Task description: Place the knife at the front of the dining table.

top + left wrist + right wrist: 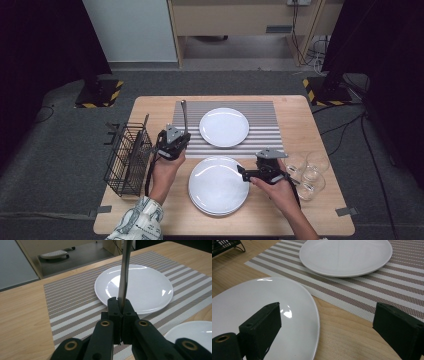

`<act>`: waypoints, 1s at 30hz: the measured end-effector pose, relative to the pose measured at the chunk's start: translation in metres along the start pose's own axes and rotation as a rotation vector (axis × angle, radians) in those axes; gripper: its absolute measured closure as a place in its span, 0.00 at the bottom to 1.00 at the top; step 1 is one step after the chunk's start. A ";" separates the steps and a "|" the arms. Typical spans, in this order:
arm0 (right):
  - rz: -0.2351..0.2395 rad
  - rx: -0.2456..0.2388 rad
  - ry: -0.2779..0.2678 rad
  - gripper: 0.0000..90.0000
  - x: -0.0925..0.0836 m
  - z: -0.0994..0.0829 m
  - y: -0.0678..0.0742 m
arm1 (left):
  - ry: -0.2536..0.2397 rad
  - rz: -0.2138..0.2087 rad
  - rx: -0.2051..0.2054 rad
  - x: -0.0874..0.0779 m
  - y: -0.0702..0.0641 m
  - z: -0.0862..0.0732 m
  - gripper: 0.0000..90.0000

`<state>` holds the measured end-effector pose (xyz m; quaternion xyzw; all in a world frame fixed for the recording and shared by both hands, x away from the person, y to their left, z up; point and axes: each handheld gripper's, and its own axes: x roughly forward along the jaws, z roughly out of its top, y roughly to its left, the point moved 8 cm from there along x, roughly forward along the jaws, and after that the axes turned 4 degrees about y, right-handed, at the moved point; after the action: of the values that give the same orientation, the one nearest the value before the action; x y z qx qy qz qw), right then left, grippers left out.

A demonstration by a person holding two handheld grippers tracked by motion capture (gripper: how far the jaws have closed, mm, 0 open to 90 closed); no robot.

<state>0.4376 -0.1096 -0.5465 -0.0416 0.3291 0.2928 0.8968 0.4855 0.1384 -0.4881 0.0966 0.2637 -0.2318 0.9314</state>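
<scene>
My left gripper (178,137) (120,302) is shut on a slim metal utensil (184,116) (124,272), which sticks up and away from the jaws over the left part of the striped placemat (265,120) (72,307). I cannot tell what kind of utensil it is. A white plate (224,127) (147,287) (347,255) lies on the placemat. My right gripper (245,174) (327,315) stands open with nothing between its fingers. One jaw hangs over the right rim of the near stack of white plates (217,187) (249,297), the other over bare wood.
A black wire basket (129,157) (224,245) stands at the table's left edge. Three clear glasses (307,172) sit at the right, just behind my right hand. The wooden table (150,107) ends close to the near plates' front.
</scene>
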 end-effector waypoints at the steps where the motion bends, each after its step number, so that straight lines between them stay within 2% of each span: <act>1: 0.000 0.001 0.004 0.09 0.000 -0.001 0.000 | 0.002 0.002 -0.001 0.001 0.002 0.001 0.98; 20: 0.001 -0.005 0.025 0.09 0.002 -0.007 -0.002 | 0.001 0.031 -0.004 0.006 0.012 0.013 0.98; 30: 0.003 0.000 0.026 0.09 0.002 -0.008 0.000 | 0.000 0.051 -0.030 0.012 0.022 0.013 0.98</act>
<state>0.4345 -0.1105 -0.5540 -0.0451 0.3408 0.2935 0.8920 0.5113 0.1494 -0.4828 0.0895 0.2644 -0.2041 0.9383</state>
